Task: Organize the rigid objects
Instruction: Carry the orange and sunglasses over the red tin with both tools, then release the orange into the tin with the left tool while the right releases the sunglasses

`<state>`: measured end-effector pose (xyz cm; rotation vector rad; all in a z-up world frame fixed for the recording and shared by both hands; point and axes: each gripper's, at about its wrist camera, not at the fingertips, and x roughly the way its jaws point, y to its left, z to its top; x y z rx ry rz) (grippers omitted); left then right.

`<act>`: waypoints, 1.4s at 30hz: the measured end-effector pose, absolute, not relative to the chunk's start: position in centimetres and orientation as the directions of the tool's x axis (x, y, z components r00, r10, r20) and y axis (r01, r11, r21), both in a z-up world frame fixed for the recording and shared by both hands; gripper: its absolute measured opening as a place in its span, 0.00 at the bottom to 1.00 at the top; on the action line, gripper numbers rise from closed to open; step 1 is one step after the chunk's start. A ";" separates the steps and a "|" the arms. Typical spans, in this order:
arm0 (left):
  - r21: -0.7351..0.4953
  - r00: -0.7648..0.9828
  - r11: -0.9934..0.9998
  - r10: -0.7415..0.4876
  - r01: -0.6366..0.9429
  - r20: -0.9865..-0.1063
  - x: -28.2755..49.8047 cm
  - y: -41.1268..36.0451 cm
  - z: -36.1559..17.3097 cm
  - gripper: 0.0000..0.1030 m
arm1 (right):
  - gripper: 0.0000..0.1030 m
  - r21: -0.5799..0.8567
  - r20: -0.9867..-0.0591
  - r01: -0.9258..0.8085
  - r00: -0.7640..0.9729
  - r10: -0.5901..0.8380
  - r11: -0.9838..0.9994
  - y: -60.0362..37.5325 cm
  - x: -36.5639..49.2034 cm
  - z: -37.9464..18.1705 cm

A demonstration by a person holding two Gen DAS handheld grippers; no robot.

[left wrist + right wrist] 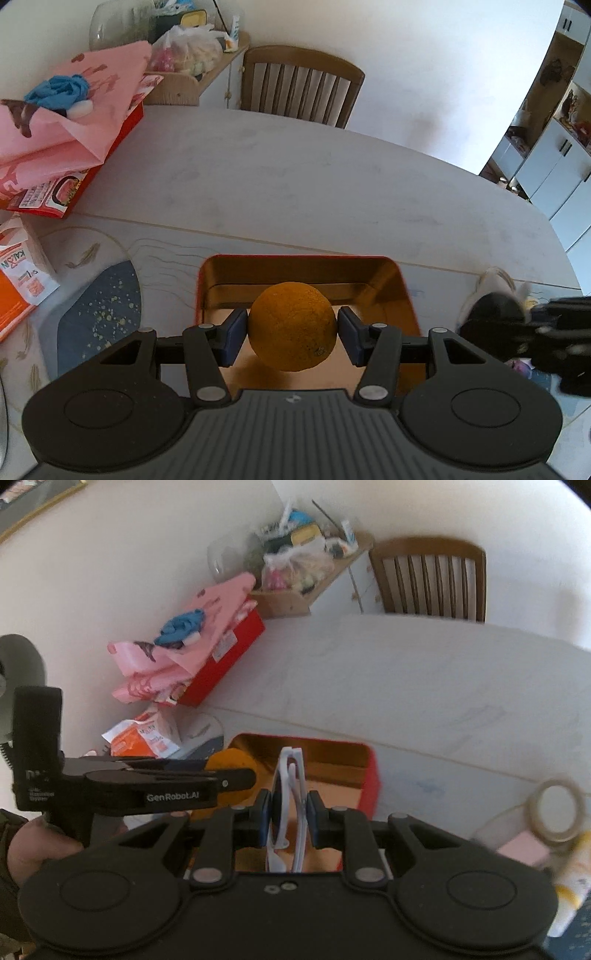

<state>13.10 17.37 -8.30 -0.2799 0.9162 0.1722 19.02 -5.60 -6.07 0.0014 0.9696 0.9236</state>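
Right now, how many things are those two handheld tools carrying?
2. The left gripper has an orange between its jaws, above the red box. The right gripper holds folded white sunglasses over the same box. Nothing else appears carried.

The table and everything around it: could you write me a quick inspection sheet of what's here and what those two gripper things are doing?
Surface: pale table, blue-speckled placemat on it.
Job's things: orange and white sunglasses held over an open red box.
Clutter: pink paper bag on a red carton, orange packet, tape roll.
Grippers: left gripper shut on the orange; right gripper shut on the sunglasses.
Cables: nothing seen.
Surroundings: wooden chair, crowded shelf, white cabinets.
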 end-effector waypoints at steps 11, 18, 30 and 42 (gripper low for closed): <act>-0.144 0.563 0.959 0.020 -0.246 -0.826 15.5 18.7 -11.3 0.51 | 0.19 0.362 -0.783 -0.644 0.182 0.595 0.674 -0.7 20.5 -11.3; -0.120 0.544 0.964 0.030 -0.238 -0.838 16.5 19.6 -12.5 0.51 | 0.19 0.326 -0.814 -0.639 0.185 0.551 0.696 0.7 21.6 -13.2; -0.079 0.542 0.982 0.027 -0.171 -0.840 17.3 18.9 -13.6 0.51 | 0.21 0.189 -0.850 -0.693 0.240 0.469 0.696 2.5 21.1 -14.5; -0.084 0.532 0.981 0.023 -0.177 -0.846 17.6 18.9 -13.8 0.52 | 0.32 0.203 -0.840 -0.710 0.227 0.493 0.674 1.6 20.0 -13.1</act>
